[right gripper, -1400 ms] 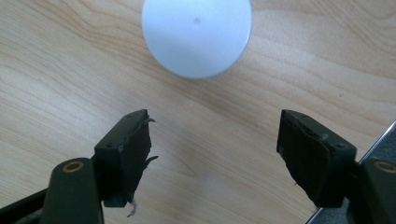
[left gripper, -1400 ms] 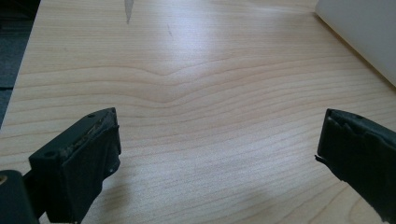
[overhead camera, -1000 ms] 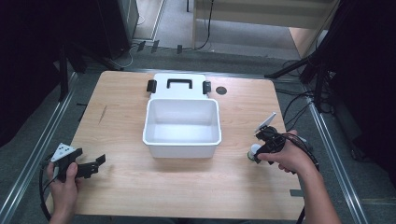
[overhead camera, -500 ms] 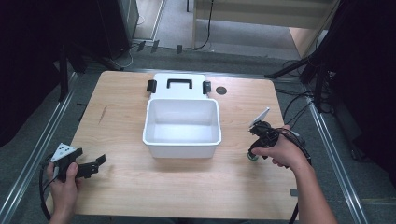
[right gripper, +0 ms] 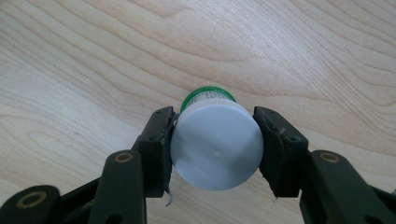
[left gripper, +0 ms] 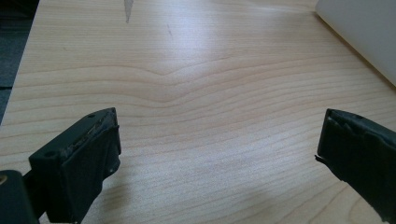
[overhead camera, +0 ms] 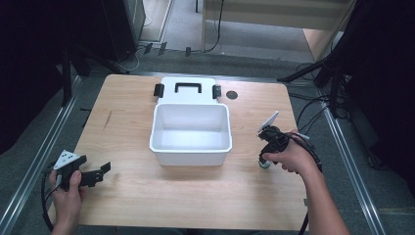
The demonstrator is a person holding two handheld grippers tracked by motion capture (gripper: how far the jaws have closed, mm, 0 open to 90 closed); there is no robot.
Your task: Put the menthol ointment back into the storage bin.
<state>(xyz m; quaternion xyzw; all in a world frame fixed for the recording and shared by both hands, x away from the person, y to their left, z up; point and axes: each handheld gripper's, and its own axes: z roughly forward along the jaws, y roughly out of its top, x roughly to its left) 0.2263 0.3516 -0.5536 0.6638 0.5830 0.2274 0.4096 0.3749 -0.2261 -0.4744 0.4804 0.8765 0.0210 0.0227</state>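
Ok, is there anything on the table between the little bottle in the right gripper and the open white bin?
Nothing visible. The right gripper is closed on the white-capped bottle, and the stretch of wooden table between it and the white bin is bare. The bin's near wall is the only thing to lift over.

Pale wooden table on a grey floor, black cables at right.

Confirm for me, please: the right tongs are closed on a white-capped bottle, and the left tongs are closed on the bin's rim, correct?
Not quite. The left tongs are open over bare table, holding nothing, as the left gripper view shows. The right tongs are indeed closed on the white-capped bottle.
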